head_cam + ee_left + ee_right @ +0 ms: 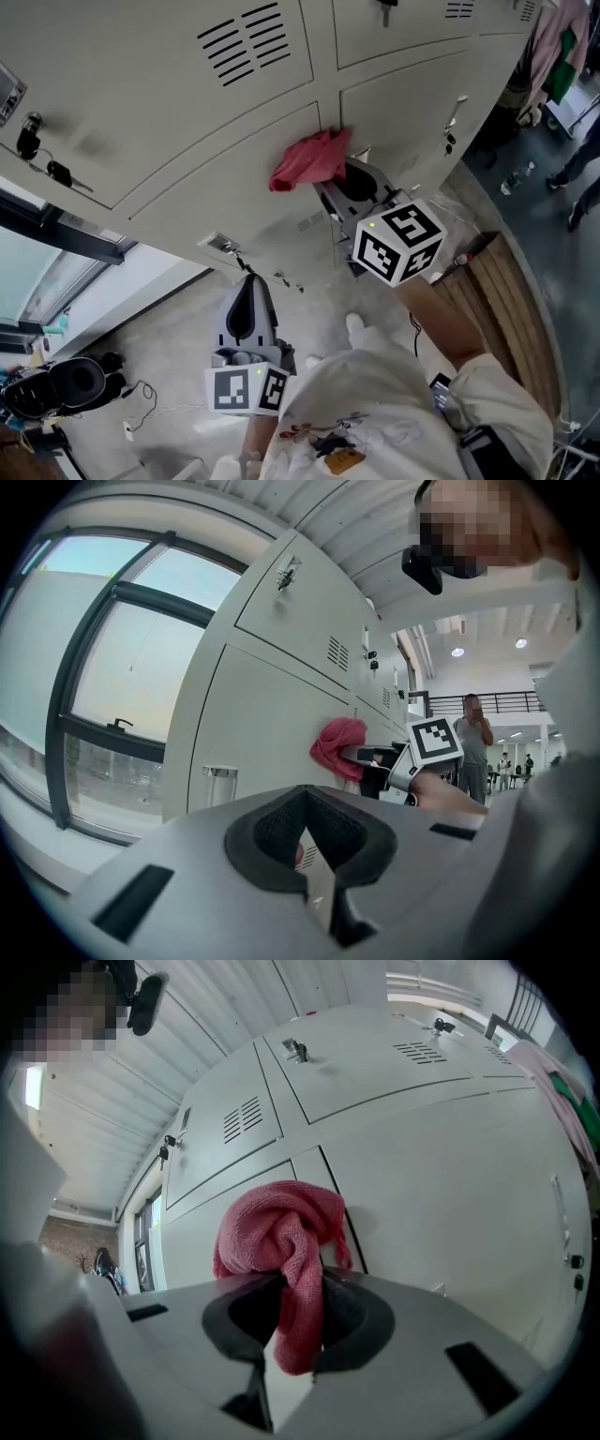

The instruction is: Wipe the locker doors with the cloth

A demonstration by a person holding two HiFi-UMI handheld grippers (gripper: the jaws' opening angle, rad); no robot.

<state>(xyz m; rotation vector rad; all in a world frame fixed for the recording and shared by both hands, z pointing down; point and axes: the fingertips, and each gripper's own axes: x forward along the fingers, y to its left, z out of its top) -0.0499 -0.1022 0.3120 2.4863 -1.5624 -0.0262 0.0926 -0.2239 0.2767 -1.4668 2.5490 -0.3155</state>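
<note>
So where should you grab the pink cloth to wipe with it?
Grip the cloth by its hanging tail, coming from the side away from the door, as the right gripper does. The rest is bunched into a wad, so that hold leaves the fat part facing the door.

The pale grey floor (178, 323) carries a black bag (66, 384) near its left edge, a thin cable (148, 401) just beside it.
</note>
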